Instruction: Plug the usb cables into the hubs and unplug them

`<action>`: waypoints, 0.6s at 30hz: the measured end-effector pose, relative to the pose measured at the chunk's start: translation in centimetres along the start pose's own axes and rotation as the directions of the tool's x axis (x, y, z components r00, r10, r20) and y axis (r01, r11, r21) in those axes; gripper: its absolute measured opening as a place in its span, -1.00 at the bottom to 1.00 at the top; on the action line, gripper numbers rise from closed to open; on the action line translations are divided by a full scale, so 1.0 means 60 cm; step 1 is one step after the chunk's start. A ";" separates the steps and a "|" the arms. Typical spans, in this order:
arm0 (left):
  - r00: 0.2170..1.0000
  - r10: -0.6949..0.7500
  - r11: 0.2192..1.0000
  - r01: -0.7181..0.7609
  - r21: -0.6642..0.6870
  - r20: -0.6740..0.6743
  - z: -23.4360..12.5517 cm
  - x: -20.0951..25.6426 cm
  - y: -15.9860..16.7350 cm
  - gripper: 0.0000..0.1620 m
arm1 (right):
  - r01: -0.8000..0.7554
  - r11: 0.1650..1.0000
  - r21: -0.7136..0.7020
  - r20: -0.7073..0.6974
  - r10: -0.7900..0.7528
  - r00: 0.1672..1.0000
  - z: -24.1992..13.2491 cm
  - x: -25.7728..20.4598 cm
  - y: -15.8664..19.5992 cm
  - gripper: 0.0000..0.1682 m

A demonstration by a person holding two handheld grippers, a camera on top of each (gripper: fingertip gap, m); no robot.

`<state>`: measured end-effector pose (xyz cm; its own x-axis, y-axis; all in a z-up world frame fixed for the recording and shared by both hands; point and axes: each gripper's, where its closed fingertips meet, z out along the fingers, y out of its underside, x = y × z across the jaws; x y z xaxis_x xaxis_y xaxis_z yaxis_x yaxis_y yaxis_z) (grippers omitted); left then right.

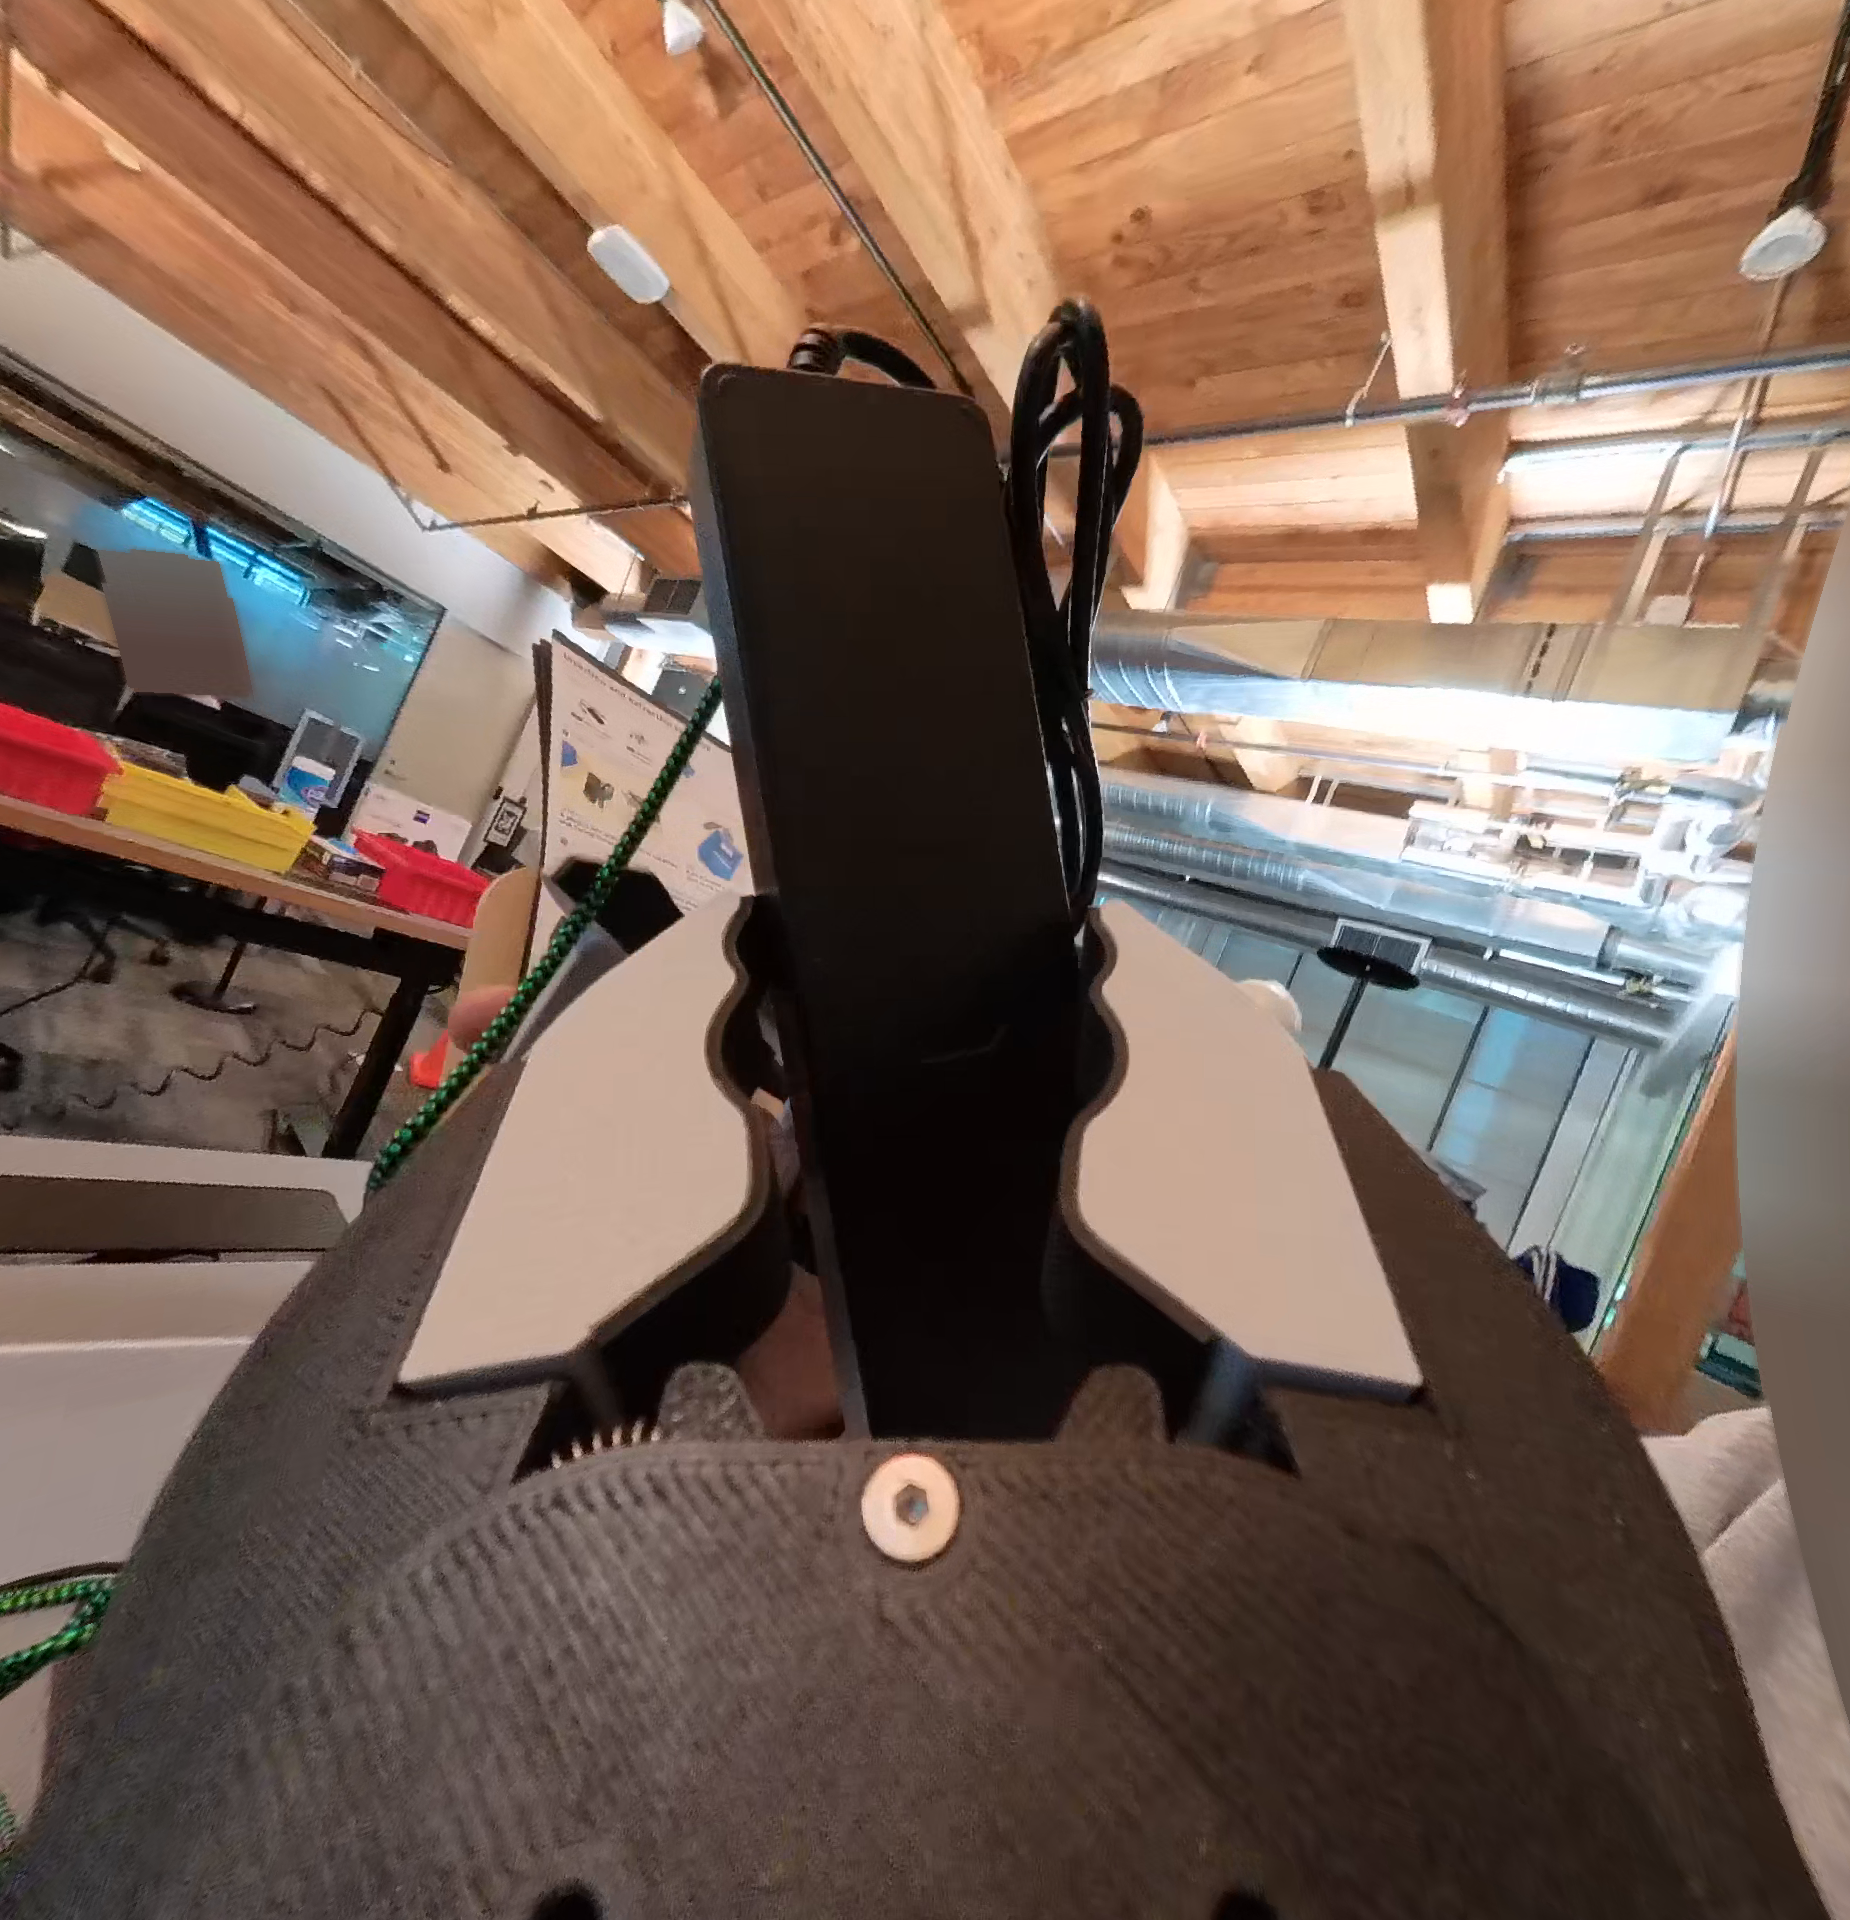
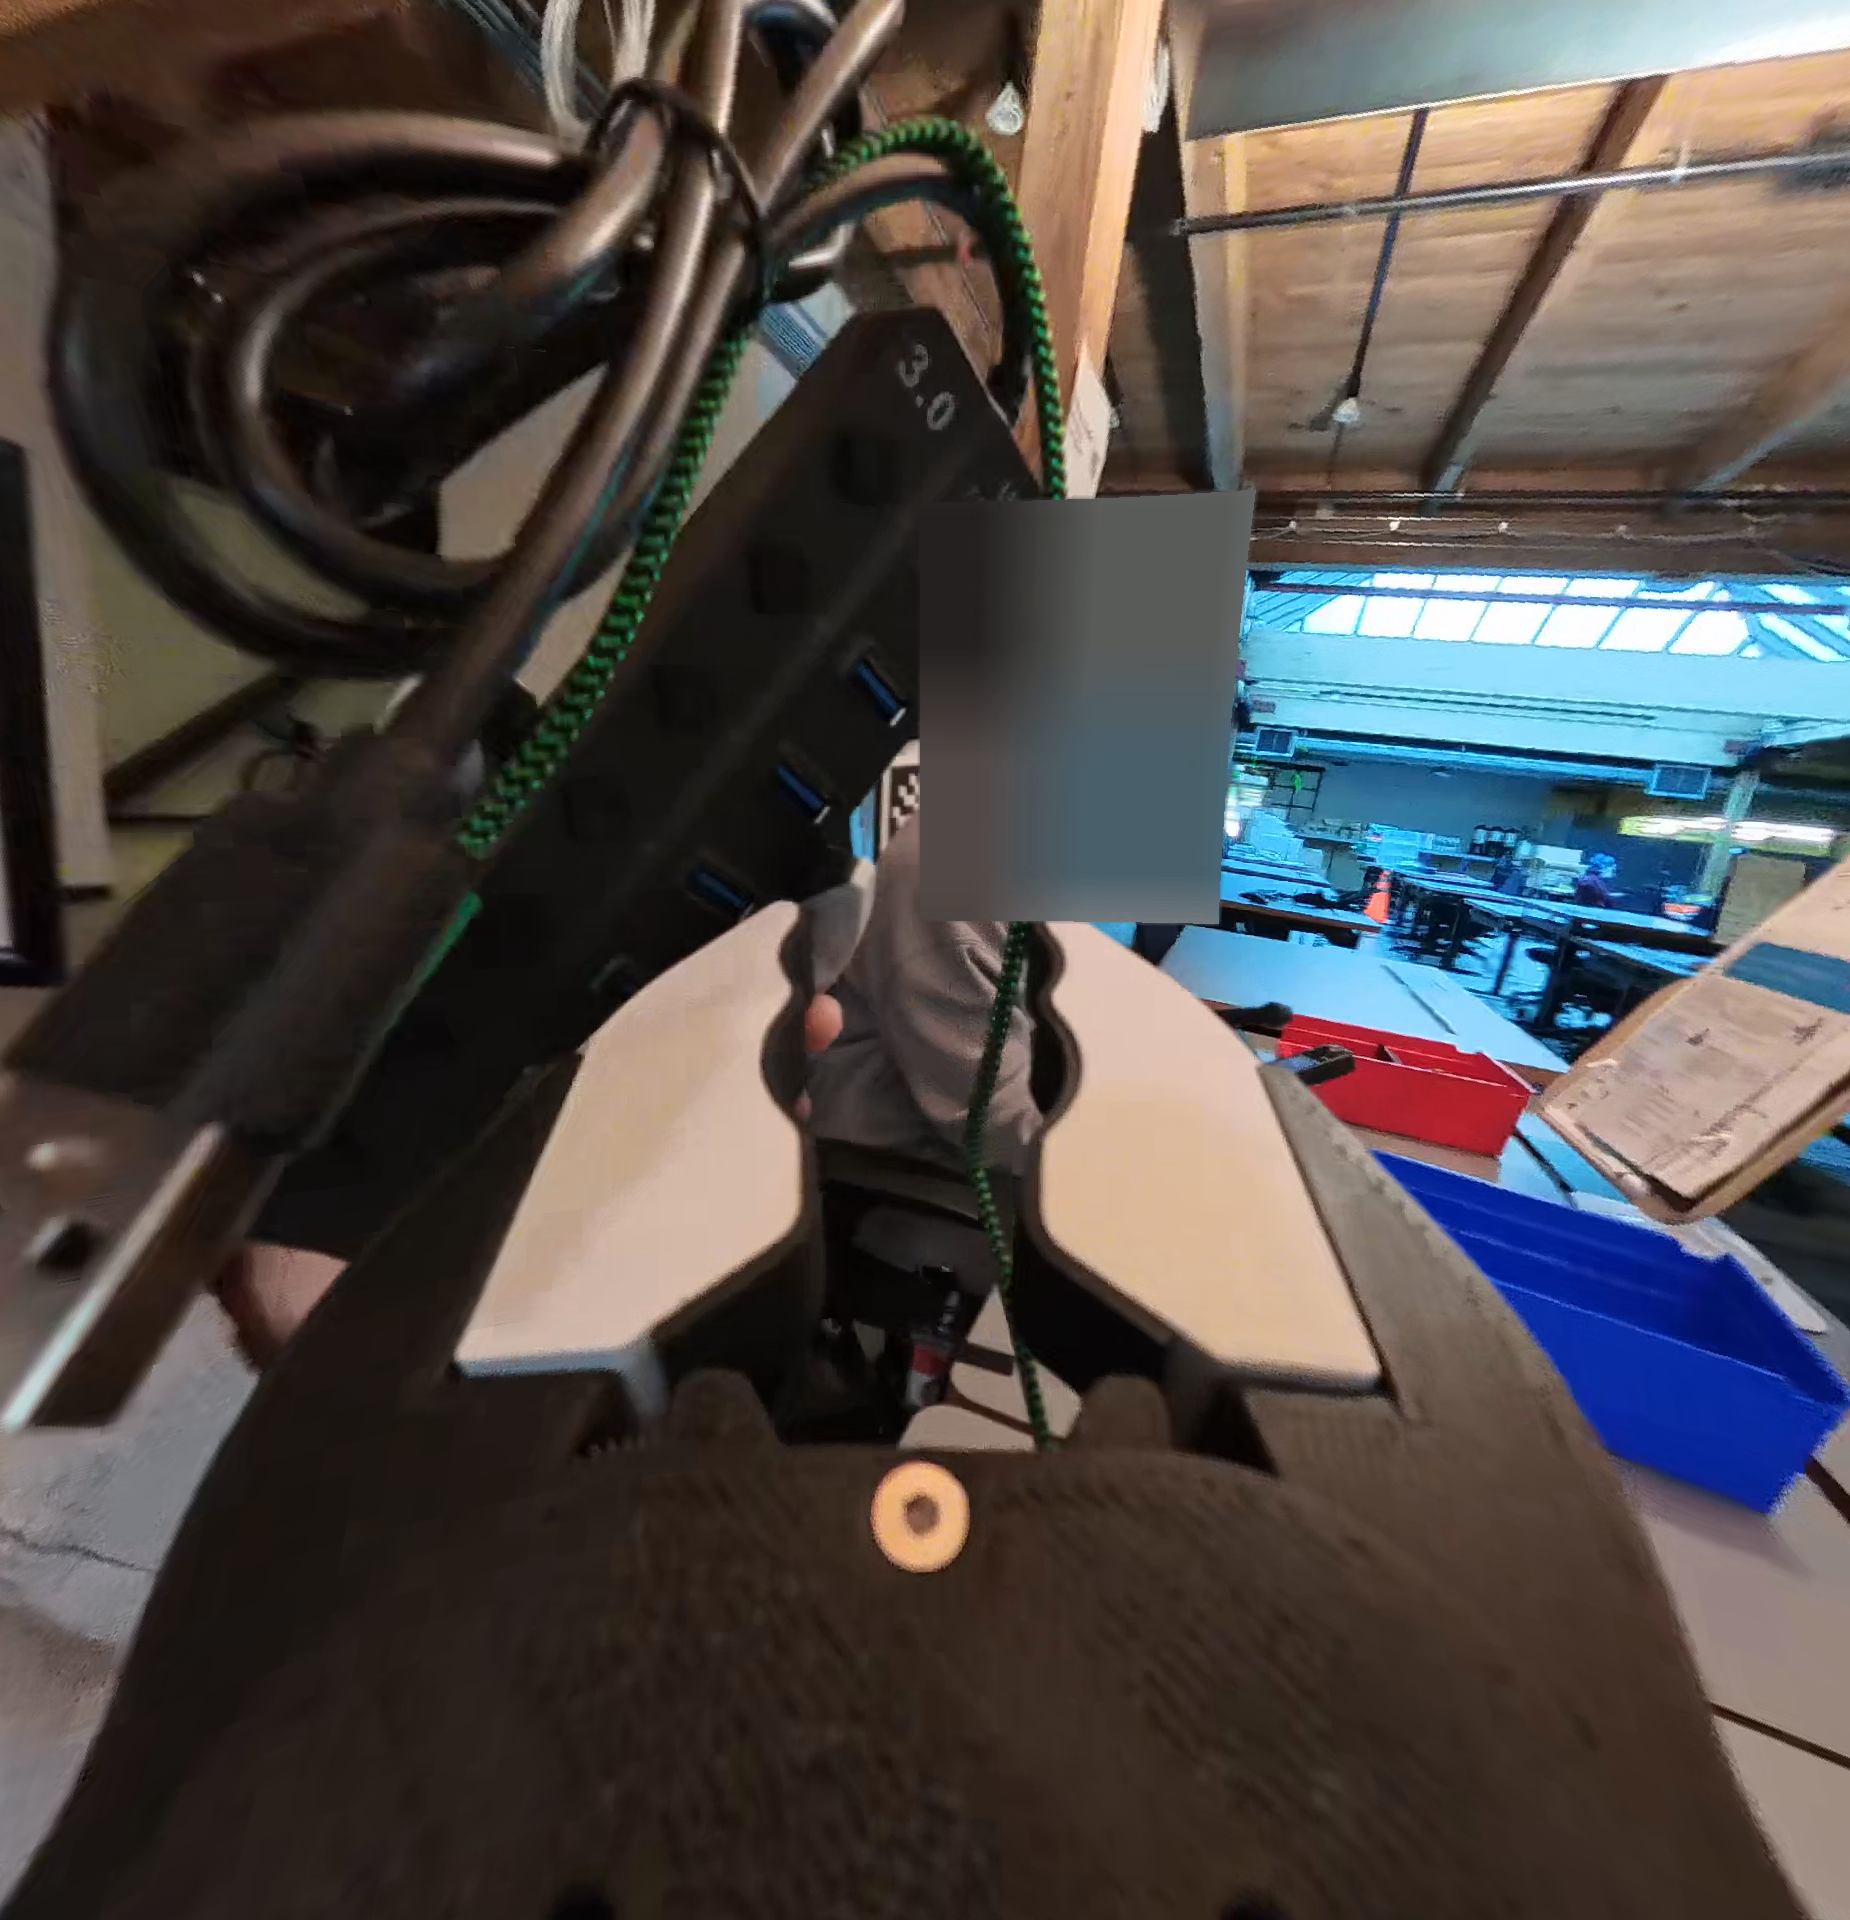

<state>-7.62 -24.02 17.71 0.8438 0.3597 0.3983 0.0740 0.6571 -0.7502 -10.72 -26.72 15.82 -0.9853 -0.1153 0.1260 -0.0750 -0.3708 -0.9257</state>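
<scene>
Overall, the task appears to be mid-cycle. The black hub [image 1: 890, 790] is lifted off the table [image 2: 1347, 987] and stands nearly upright in the left gripper [image 1: 916, 997], whose jaws are closed onto its sides. Its own bundled black cord [image 1: 1066, 582] hangs at its 2 o'clock edge.

In the right wrist view the hub runs from 8 o'clock toward 12 o'clock, showing a row of blue ports [image 2: 801, 790]; those visible are empty. The green braided cable [image 2: 994, 1164] hangs down through the right gripper [image 2: 916, 1029], whose jaws stand partly open and grip nothing. Whether its plug sits in a port cannot be told.

Both grippers tilt upward toward the wooden ceiling [image 1: 1212, 156]. Judged remaining: take the plug and seat it or pull it.
</scene>
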 end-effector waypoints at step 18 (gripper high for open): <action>0.997 -0.065 0.993 0.060 -0.100 -0.048 0.009 -0.001 0.030 -0.26 | -0.004 0.995 0.102 -0.179 0.023 0.984 -0.034 0.053 -0.049 -0.95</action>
<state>-7.83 -22.47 16.63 0.8616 0.2844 0.4205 0.1769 0.6081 -0.7739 -13.97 -24.12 18.23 -0.9983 0.0433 0.0391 -0.0548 -0.4626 -0.8849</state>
